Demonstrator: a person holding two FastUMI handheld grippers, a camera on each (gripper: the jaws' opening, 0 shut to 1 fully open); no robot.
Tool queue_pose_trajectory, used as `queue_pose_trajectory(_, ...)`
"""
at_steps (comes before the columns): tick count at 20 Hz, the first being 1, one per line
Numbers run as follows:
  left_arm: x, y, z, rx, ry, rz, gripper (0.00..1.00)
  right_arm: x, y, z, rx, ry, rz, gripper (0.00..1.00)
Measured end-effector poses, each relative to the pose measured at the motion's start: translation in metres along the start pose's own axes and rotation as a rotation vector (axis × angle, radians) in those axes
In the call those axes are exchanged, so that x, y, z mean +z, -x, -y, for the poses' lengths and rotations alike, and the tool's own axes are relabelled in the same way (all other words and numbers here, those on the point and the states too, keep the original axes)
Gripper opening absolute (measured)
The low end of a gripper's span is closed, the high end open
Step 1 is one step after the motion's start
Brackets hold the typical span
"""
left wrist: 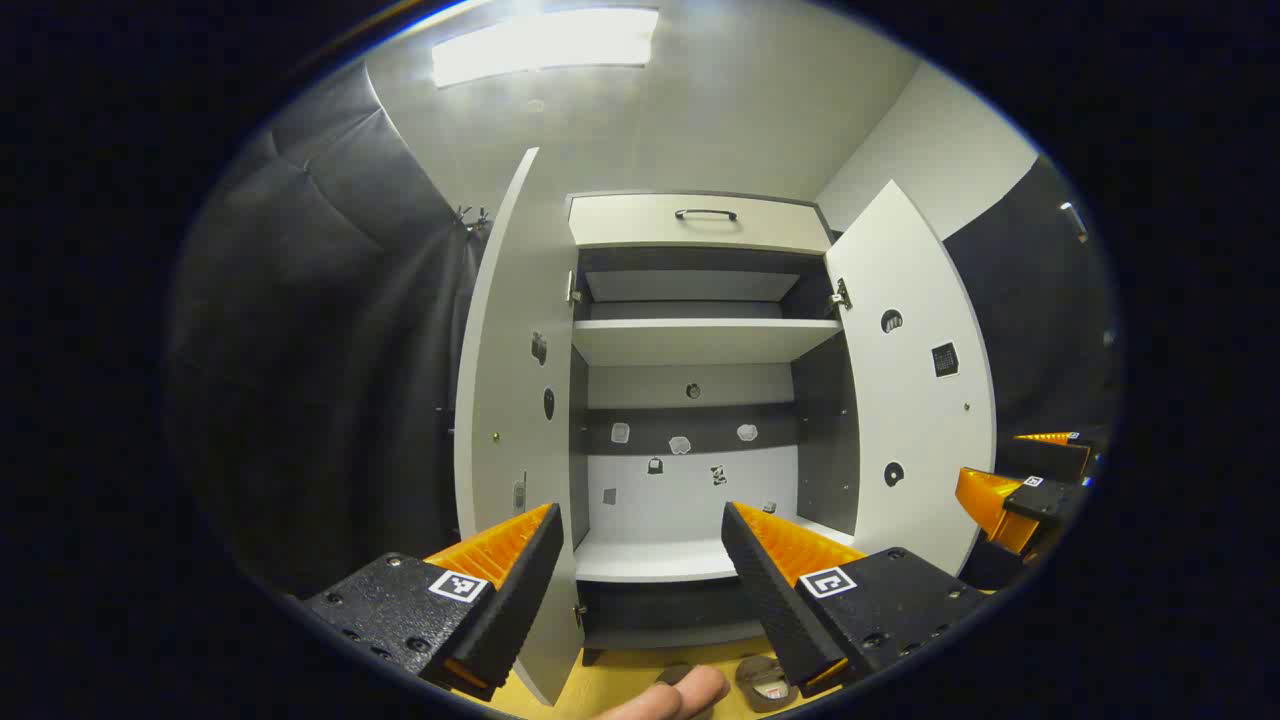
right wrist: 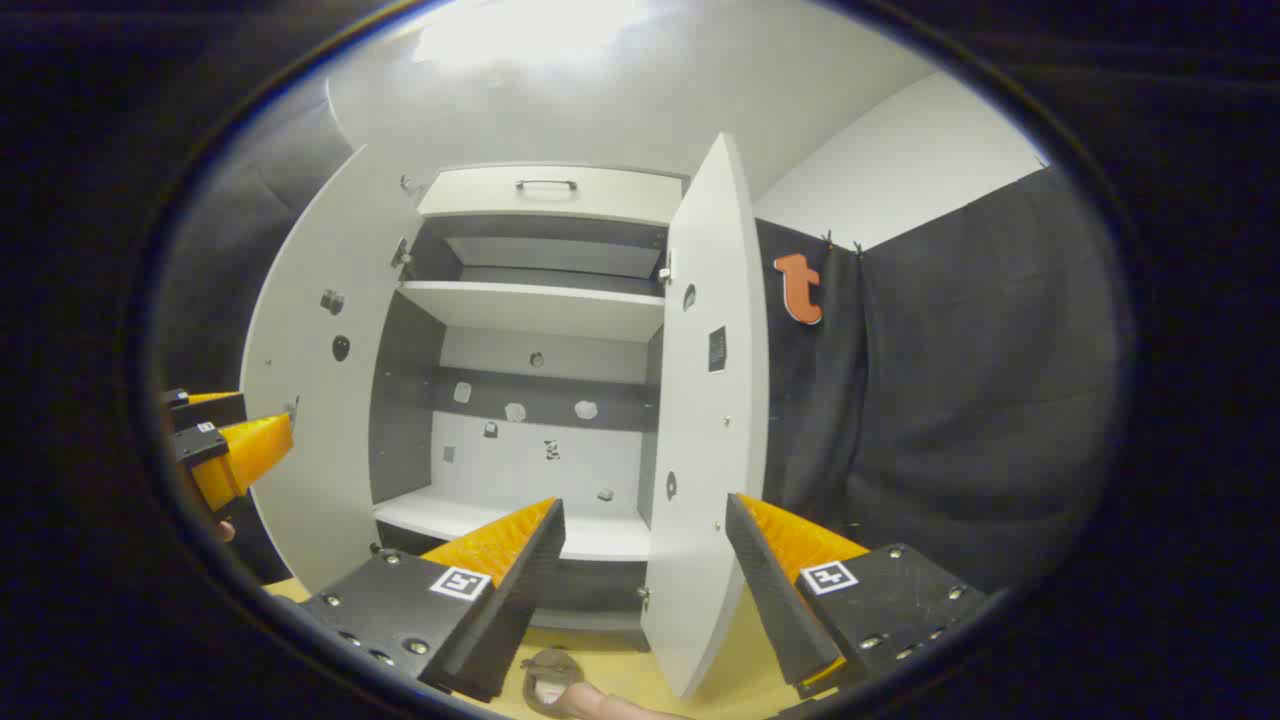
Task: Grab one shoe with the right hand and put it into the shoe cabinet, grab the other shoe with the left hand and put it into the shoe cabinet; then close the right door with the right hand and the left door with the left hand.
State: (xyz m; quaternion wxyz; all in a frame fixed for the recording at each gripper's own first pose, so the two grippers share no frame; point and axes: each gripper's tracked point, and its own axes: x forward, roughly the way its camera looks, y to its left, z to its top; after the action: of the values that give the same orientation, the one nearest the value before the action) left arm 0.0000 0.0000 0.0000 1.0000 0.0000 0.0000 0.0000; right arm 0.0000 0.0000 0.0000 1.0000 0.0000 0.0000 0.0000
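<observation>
Left gripper (left wrist: 640, 560) stands released, fingers well apart and empty, aimed at the tall white two-door shoe cabinet (left wrist: 690, 340). Right gripper (right wrist: 645, 560) is likewise spread and holds nothing; it also shows at four o'clock in the left gripper view (left wrist: 1010, 495).

Findings:
- Both doors stand open. In the left gripper view the left white panel door (left wrist: 510, 400) lies at nine o'clock of the opening and the right white panel door (left wrist: 915, 400) at three o'clock.
- In the right gripper view the right door's free edge rises between that gripper's own fingers.
- White lower shelf (left wrist: 650, 560) and white upper shelf (left wrist: 700, 340) carry no shoe. Small stickers dot the back panel.
- One brown shoe (left wrist: 765, 685) lies on the yellow floor (left wrist: 620, 680) at six o'clock, just below the gripper, beside a fingertip (left wrist: 680, 692). In the right gripper view a brown shoe (right wrist: 548, 682) lies at six o'clock too. Whether these are one shoe or two cannot be told.

Assessment: neither shoe is stowed; the first grab is pending. A shoe should be light, with a soft upper that yields and a stiffer sole. Pinching the collar or heel rim looks the firmest hold. The doors appear light and free-swinging.
</observation>
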Motion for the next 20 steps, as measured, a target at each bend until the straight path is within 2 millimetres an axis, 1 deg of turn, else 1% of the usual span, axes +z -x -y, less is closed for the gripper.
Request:
queue_pose_trajectory(2, -0.002, -0.001, 0.000, -0.003, -0.005, -0.003, 0.98, -0.007, -0.003, -0.011, 0.019, 0.003, -0.014, 0.94)
queue_pose_trajectory(3, -0.004, -0.001, 0.000, -0.003, -0.004, -0.006, 0.98, -0.008, -0.003, -0.013, 0.025, 0.001, -0.016, 0.94)
queue_pose_trajectory(4, -0.006, -0.002, -0.003, -0.002, -0.001, -0.007, 1.00, -0.009, -0.004, -0.014, 0.030, -0.001, -0.018, 0.97)
queue_pose_trajectory(5, -0.008, -0.003, -0.005, -0.001, 0.001, -0.008, 1.00, -0.009, -0.005, -0.017, 0.036, -0.001, -0.020, 0.94)
queue_pose_trajectory(6, -0.009, -0.002, -0.007, 0.001, 0.005, -0.008, 0.98, -0.011, -0.006, -0.018, 0.038, 0.000, -0.022, 0.96)
queue_pose_trajectory(8, -0.011, -0.002, -0.008, -0.004, 0.011, -0.007, 0.98, -0.014, -0.008, -0.019, 0.041, 0.005, -0.025, 0.96)
queue_pose_trajectory(9, -0.012, -0.002, -0.008, -0.006, 0.013, -0.010, 0.98, -0.015, -0.009, -0.020, 0.043, 0.009, -0.025, 0.94)
queue_pose_trajectory(14, -0.016, -0.008, -0.001, -0.025, 0.015, -0.005, 0.98, -0.024, -0.015, -0.027, 0.053, 0.027, -0.026, 0.96)
queue_pose_trajectory(15, -0.016, -0.008, 0.000, -0.025, 0.015, -0.001, 0.98, -0.028, -0.016, -0.029, 0.052, 0.029, -0.027, 0.94)
queue_pose_trajectory(16, -0.018, -0.008, 0.000, -0.026, 0.017, 0.000, 0.98, -0.035, -0.018, -0.032, 0.051, 0.030, -0.029, 0.96)
queue_pose_trajectory(18, -0.022, -0.008, 0.004, -0.036, 0.025, 0.000, 0.98, -0.053, -0.023, -0.037, 0.042, 0.054, -0.036, 0.96)
queue_pose_trajectory(19, -0.024, -0.009, 0.006, -0.042, 0.026, -0.002, 0.98, -0.065, -0.025, -0.041, 0.041, 0.076, -0.042, 0.94)
queue_pose_trajectory(20, -0.025, -0.010, 0.009, -0.049, 0.025, 0.003, 0.98, -0.078, -0.026, -0.045, 0.039, 0.100, -0.047, 0.94)
